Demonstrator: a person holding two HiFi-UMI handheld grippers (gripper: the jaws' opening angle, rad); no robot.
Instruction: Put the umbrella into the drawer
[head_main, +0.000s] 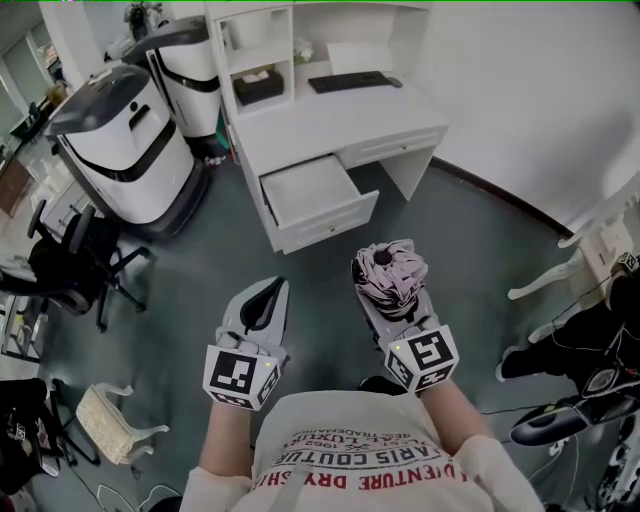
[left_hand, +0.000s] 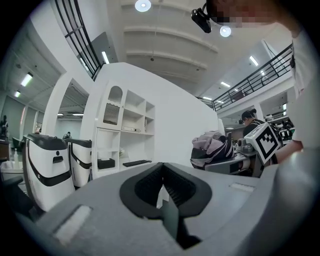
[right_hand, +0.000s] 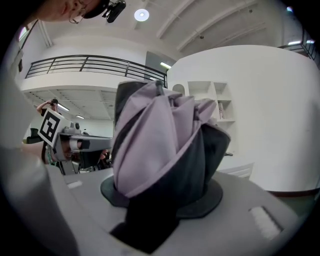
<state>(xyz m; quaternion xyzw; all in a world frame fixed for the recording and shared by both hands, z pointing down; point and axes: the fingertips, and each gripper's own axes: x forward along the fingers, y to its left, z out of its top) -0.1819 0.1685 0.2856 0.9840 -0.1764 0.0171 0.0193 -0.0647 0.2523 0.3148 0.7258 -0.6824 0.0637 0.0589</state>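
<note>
Presently, an inventory with every place given against the desk (head_main: 330, 125).

1. Umbrella (head_main: 390, 272). Folded, with lilac and dark grey cloth bunched in loose pleats and a round dark cap at the end facing the desk. It is hanging in the air well short of the desk, over grey floor, and is touching no furniture.

2. Right gripper (head_main: 392, 300). It is grasping the umbrella. In the right gripper view the bundle is filling the gap between the jaws, which are pressing into the cloth on both sides.

3. Left gripper (head_main: 268, 295). It is waiting about as far from the desk as the right one, on the person's left. Its jaws are lying together with nothing caught between them.

4. Drawer (head_main: 330, 225). White, it is standing pulled out from the front of the desk on the side nearer the shelf unit. Its inside is lying open to the head view.

5. Keyboard (head_main: 350, 82). Black, it is lying on the desk top near the back wall.

Step in hand, as judged: the umbrella is gripped and is being carried, and delivery is not yet done.

Next move, as judged: the right gripper is needing to travel forward to the desk until the umbrella is over the open drawer. The bundle's length should then line up with the drawer's long side. After that it should come down inside the walls before the jaws let go.
</note>
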